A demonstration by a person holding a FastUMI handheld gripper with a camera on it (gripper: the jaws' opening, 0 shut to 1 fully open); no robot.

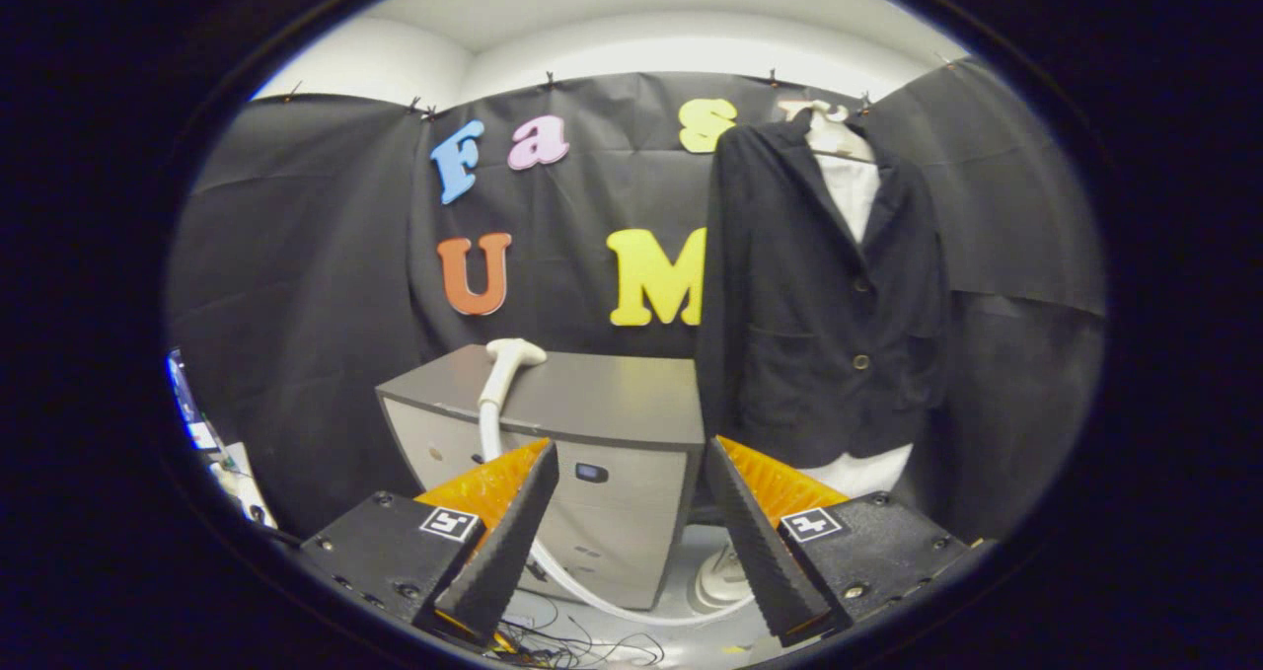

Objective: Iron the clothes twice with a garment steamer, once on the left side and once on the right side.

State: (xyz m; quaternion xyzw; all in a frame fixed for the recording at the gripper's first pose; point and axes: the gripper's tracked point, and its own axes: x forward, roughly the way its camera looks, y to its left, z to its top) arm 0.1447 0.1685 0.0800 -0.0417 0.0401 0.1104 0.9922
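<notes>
Gripper view: gripper [631, 512] with fingers spread apart, holding nothing. White plastic garment steamer head [506, 366] lies on the far-left top of the grey cabinet [592, 404], beyond the fingers, its white hose [592, 591] trailing down the cabinet front. Dark buttoned jacket [819, 295] hangs at right. Likely step: reaching for the steamer; approach the handle squarely and centre it between the fingers before closing.

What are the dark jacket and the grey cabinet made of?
The jacket looks like matte woven cloth: it hangs in soft folds. The cabinet seems smooth painted metal or laminate, faintly shiny on top. The tongs are open, holding nothing.
</notes>
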